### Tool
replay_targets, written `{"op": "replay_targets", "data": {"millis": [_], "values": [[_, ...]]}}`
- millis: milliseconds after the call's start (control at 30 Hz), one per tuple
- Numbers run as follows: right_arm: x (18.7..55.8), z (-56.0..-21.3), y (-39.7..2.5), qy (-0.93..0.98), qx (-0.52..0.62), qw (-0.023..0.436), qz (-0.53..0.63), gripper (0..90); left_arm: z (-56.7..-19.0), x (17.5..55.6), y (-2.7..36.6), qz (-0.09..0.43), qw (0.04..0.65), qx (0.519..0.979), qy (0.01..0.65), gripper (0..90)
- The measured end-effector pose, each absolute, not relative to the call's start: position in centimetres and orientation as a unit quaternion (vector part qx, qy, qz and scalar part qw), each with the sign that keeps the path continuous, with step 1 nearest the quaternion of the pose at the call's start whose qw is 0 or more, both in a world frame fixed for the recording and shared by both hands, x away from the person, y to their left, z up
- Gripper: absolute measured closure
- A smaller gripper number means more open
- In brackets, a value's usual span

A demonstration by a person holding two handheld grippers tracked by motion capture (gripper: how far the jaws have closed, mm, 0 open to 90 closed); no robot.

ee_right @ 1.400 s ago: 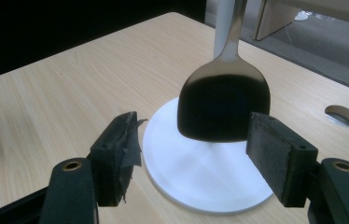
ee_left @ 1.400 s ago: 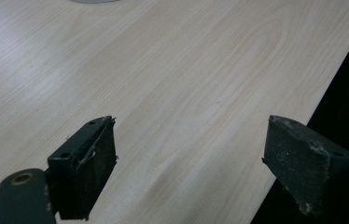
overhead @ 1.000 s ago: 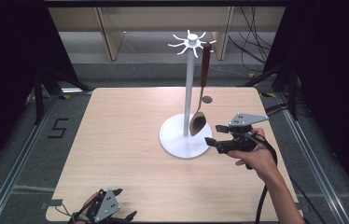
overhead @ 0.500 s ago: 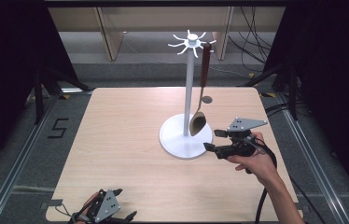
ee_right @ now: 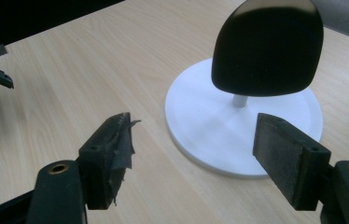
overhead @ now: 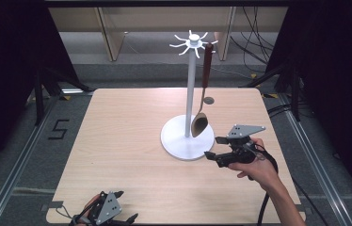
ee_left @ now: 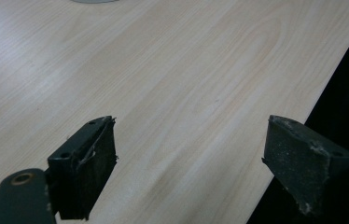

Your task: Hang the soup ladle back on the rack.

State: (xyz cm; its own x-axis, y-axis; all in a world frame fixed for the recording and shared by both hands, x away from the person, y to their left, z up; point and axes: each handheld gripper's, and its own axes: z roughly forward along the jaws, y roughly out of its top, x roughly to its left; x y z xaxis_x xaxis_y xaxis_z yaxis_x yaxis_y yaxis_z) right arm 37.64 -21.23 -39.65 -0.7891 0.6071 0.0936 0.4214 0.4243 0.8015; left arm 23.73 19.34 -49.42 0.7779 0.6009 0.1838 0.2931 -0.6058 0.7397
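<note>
Retreat marks the right gripper (overhead: 214, 147), jaws wide and empty, backing from the hung wooden spoon (overhead: 199, 123); hanging looks finished.

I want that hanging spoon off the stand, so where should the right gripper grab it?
Probably the spoon is best gripped on its thin neck just above the bowl, approached from the right gripper side. It hangs upright from a hook on the white stand, bowl down; the wide bowl looks harder to pinch.
</note>
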Motion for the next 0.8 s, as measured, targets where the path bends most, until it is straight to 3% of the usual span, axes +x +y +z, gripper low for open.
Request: {"op": "replay_targets", "data": {"millis": [800], "values": [[37.1,-41.4,-21.3,0.859,0.28,0.109,0.415,28.4,-49.4,23.6,19.2,0.207,0.371,0.866,0.265,16.2]]}}
